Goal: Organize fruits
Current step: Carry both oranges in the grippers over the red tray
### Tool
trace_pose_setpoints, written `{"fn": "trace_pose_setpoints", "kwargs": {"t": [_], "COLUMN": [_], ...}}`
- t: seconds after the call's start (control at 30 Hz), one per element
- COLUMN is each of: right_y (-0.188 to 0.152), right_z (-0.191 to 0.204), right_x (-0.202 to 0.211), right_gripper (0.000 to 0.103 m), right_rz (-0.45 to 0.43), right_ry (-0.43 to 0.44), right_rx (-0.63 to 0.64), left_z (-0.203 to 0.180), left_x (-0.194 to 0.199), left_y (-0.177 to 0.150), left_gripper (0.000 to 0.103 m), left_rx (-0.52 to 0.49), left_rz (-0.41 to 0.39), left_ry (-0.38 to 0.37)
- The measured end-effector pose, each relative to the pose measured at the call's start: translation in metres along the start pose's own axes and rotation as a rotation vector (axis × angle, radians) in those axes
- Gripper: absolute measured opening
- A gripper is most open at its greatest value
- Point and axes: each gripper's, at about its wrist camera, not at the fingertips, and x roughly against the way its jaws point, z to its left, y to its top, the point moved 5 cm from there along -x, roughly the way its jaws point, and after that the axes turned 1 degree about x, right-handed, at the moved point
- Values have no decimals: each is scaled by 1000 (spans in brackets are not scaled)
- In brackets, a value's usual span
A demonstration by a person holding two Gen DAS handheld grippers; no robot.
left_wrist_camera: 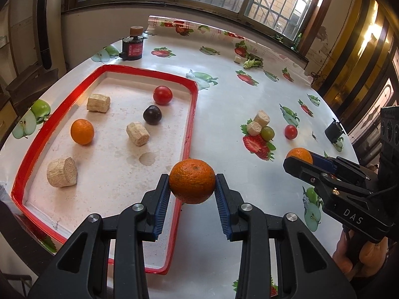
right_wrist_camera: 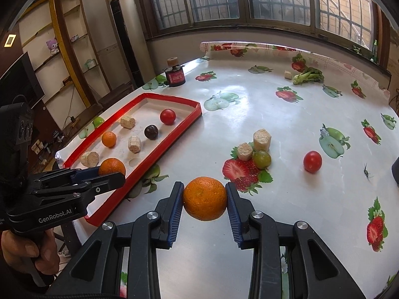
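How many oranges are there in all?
3. One orange in the red tray, lying on the red tray floor; one orange held by the left gripper over the tray's near edge; one orange held by the right gripper above the table.

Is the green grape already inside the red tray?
No. The green grape sits on the tablecloth beside two cut cane pieces, well outside the red tray.

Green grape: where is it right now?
The green grape is on the table, outside the red tray, touching two cork-like chunks at the printed strawberry; a red tomato lies to its right. In the left wrist view it's right of the tray.
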Motion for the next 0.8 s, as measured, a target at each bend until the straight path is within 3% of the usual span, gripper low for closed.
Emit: {"fn": "trace_pose_setpoints", "kwargs": {"t": [0.8], "right_y": [28], "right_z": [64], "right_x": [-39], "right_gripper": [35], "right_rz": [14], "right_ry": [114], "right_rx": [80], "left_z": [72], "left_x": [19], "left_y": [-13], "left_gripper": [34], "left_rx": [107], "left_rz": [0], "left_ry": [83]}}
